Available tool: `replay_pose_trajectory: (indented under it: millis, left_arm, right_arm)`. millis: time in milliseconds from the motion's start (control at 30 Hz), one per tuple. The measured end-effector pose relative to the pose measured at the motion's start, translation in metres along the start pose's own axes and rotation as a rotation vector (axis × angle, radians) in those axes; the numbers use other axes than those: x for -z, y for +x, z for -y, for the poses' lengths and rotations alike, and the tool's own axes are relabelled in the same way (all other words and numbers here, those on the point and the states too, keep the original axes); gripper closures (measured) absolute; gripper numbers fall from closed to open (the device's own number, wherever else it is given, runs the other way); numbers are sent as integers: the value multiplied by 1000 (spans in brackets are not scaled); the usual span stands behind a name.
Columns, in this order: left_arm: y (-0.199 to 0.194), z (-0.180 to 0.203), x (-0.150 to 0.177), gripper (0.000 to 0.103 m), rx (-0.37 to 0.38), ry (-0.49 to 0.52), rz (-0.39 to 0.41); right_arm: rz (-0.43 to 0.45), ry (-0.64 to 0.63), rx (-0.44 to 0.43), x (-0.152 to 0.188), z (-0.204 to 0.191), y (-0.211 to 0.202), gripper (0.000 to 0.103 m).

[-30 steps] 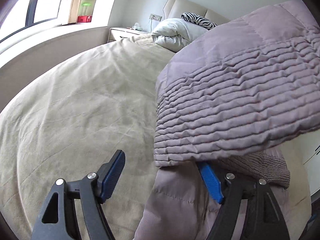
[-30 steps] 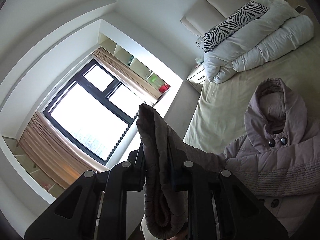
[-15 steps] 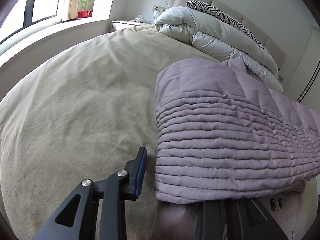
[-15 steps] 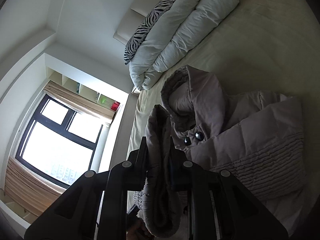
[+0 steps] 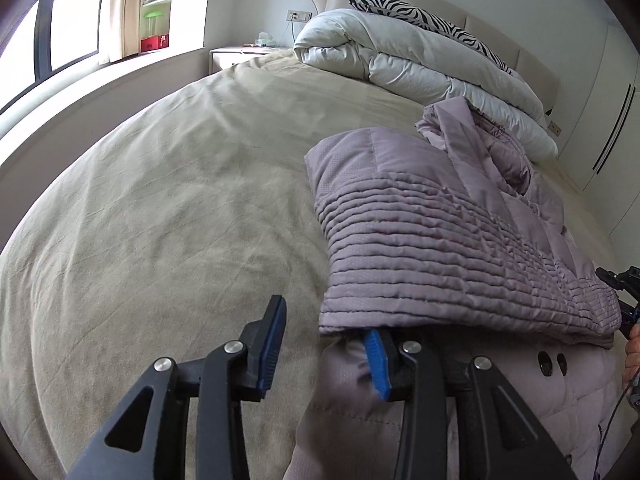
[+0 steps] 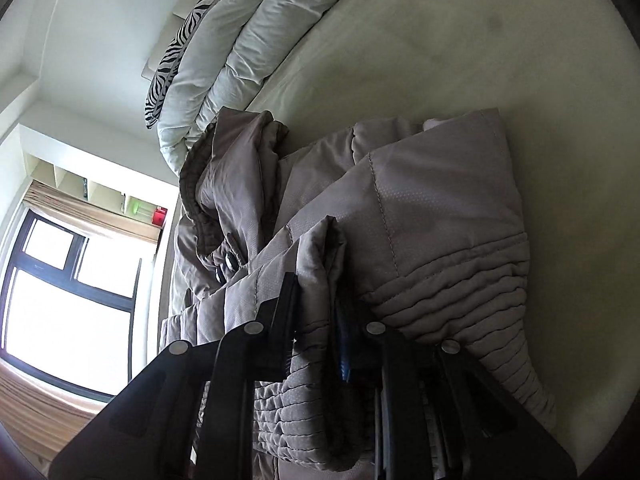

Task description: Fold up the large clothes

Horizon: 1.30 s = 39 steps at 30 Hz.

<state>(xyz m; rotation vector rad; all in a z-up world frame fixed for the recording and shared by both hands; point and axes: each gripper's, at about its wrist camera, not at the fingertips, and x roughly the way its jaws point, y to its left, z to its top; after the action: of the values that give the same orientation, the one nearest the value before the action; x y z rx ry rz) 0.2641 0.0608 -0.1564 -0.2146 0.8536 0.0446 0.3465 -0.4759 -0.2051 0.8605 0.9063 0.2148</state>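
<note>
A mauve quilted hooded jacket [image 5: 440, 232] lies on the bed, its ribbed lower part folded up over the buttoned front. My left gripper [image 5: 324, 328] is at the near left corner of that fold. Its jaws are opening: the right blue pad [image 5: 376, 360] sits under the folded edge and the left pad [image 5: 274, 340] is over bare sheet, neither pressing on anything. My right gripper [image 6: 316, 292] is shut on a bunched fold of the jacket [image 6: 440, 216] and shows at the right edge of the left wrist view, beside a hand [image 5: 634, 352].
The beige bed sheet [image 5: 180, 200] stretches left of the jacket. A rolled white duvet [image 5: 400, 60] and a zebra pillow [image 5: 420, 16] lie by the headboard. A nightstand [image 5: 236, 54] and a window stand at the far left, wardrobe doors at the right.
The right gripper came down toward the bed with the jacket fold, which now lies flat over the front. The left jaws narrowed from wide, then spread slightly.
</note>
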Motion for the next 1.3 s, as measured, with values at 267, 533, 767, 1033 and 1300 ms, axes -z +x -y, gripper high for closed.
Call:
replay_pose_trajectory:
  millis: [267, 533, 767, 1033, 1300]
  left_arm:
    - [-61, 19, -35, 58, -12, 149, 151]
    - [30, 78, -90, 58, -93, 388, 48]
    - [63, 76, -50, 57, -145, 452, 1]
    - [65, 78, -34, 58, -174, 485, 44]
    - [12, 107, -58, 59, -149, 498, 135]
  right_arm:
    - [110, 4, 103, -1, -12, -35, 77]
    - [101, -218, 22, 23, -92, -44, 54]
    - [46, -310, 114, 46, -93, 9, 34]
    - [110, -614, 323, 78, -102, 37, 35]
    - [198, -628, 293, 86, -145, -7, 35]
